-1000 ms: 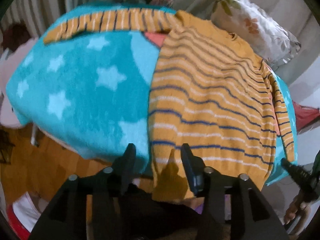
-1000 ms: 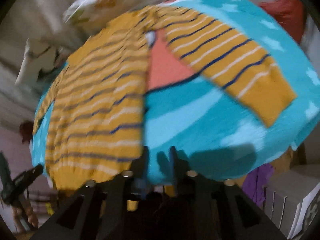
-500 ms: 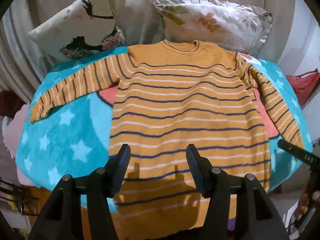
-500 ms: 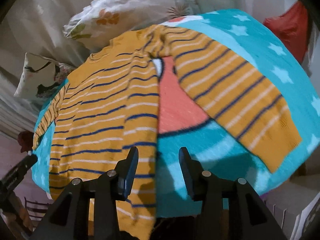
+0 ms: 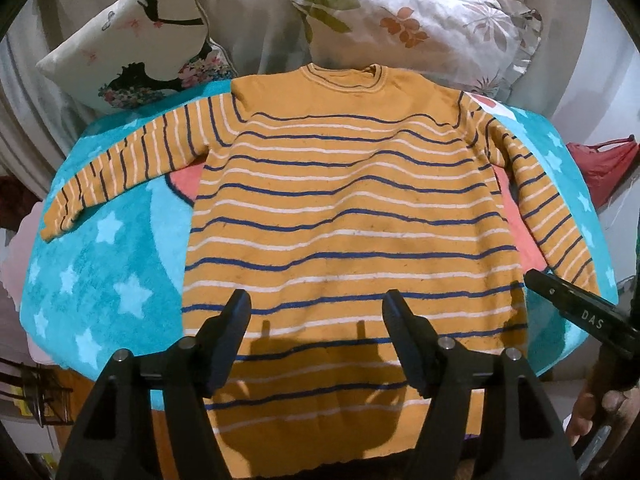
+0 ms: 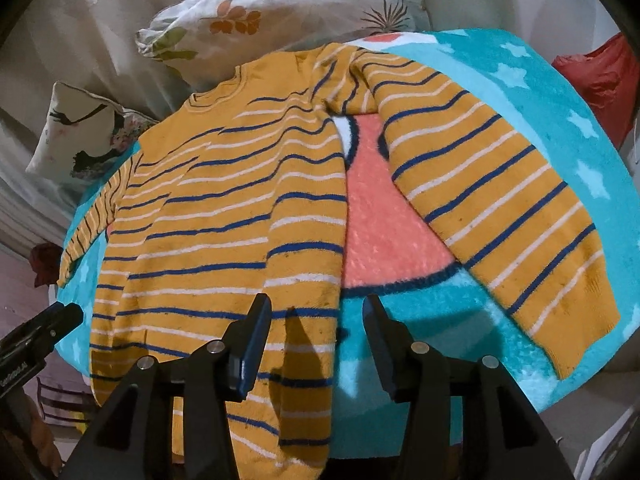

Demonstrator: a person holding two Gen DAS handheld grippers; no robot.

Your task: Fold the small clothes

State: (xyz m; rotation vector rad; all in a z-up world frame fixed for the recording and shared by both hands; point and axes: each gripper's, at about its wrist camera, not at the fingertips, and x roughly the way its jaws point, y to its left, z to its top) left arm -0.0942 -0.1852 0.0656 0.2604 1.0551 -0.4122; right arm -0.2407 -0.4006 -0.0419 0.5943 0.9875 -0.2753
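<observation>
Item: one small mustard-yellow jumper [image 5: 352, 216] with navy and white stripes, spread face-up and flat on a turquoise star-print blanket [image 5: 100, 280] over what looks like a bed; two cushions, a bird-print cushion [image 5: 132, 36] at left and a leaf-print cushion [image 5: 420, 28] at right, stand just beyond its collar. Left sleeve [image 5: 132, 164], in the left wrist view, runs out sideways and slightly toward the near edge, the cuff well apart from the body. Body: long axis runs from the neckline [image 5: 344, 78] at the far side to the hem [image 5: 320, 452] at the near side, where the hem hangs over the blanket's edge. Right sleeve [image 6: 492, 216] angles out and toward the near edge, clear of the side seam, with pink blanket pattern showing between them. Left hand-held gripper [image 5: 316, 336]: jaws apart, just been widening, nothing between them, poised above the lower body of the jumper. Right hand-held gripper [image 6: 316, 336]: jaws likewise parted and just been widening, empty, above the jumper's right side edge near the hem. Step in hand, as judged: laying-out complete, folding not yet begun. Next move calls for taking a sleeve, probably at the cuff, and carrying it across the chest so it lies within the body outline, without dragging the smoothed body.
</observation>
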